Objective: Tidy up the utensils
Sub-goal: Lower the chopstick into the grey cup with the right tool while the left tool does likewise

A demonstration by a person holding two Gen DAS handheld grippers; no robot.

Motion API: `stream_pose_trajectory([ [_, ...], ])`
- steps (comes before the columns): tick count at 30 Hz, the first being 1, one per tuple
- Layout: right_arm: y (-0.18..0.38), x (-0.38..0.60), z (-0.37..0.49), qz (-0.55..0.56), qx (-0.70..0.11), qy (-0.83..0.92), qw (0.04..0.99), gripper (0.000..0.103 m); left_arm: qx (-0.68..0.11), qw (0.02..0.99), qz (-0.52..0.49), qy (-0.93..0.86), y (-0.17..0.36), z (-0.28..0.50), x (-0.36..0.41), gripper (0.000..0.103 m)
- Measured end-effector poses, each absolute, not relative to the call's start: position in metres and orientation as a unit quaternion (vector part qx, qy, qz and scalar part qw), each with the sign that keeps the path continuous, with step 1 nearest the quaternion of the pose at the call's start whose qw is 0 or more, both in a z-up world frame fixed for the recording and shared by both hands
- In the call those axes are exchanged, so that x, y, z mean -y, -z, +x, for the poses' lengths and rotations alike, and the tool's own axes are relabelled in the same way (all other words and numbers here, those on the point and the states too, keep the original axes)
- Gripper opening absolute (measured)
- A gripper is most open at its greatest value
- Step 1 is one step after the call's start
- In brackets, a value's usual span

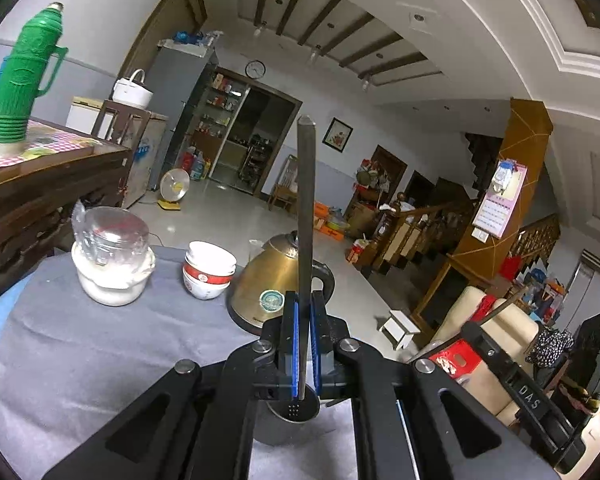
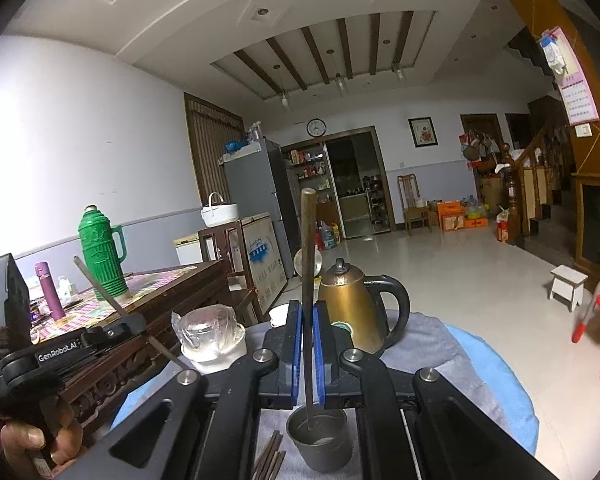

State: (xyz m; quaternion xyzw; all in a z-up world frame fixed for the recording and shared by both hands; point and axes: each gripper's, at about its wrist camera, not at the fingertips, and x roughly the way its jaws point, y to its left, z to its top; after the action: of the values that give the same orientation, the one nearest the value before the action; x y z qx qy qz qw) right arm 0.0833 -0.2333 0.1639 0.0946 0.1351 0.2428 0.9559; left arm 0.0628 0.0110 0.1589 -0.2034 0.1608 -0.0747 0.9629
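Note:
In the left wrist view my left gripper (image 1: 304, 300) is shut on a dark chopstick (image 1: 306, 200) that stands upright between the blue pads. Its lower end hangs over the mouth of a dark metal cup (image 1: 278, 428). My right gripper (image 2: 308, 306) is shut on a brown chopstick (image 2: 308, 240), also upright, whose lower end reaches into the same cup (image 2: 320, 440). Each gripper shows in the other's view: the right one (image 1: 476, 326) at the right, the left one (image 2: 136, 322) at the left in a person's hand. Several more chopsticks (image 2: 270, 460) lie on the cloth beside the cup.
A grey cloth (image 1: 80, 360) covers the round blue table. On it stand a gold kettle (image 1: 268, 280), stacked red-and-white bowls (image 1: 208, 276) and a wrapped glass on a white bowl (image 1: 112, 264). A wooden table with a green thermos (image 1: 24, 80) rises at the left.

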Motion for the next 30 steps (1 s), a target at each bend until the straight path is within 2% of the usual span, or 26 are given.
stream_pose_trajectory([
  [14,-0.107,0.213,0.142,0.084,-0.213,-0.238,0.944,0.006,-0.248,0.949,-0.186,0.059,-0.109,0.126,0.015,0.005],
  [30,-0.08,0.199,0.161,0.064,-0.273,-0.23,0.932,0.006,-0.316,0.928,-0.187,0.066,-0.076,0.149,0.017,0.005],
])
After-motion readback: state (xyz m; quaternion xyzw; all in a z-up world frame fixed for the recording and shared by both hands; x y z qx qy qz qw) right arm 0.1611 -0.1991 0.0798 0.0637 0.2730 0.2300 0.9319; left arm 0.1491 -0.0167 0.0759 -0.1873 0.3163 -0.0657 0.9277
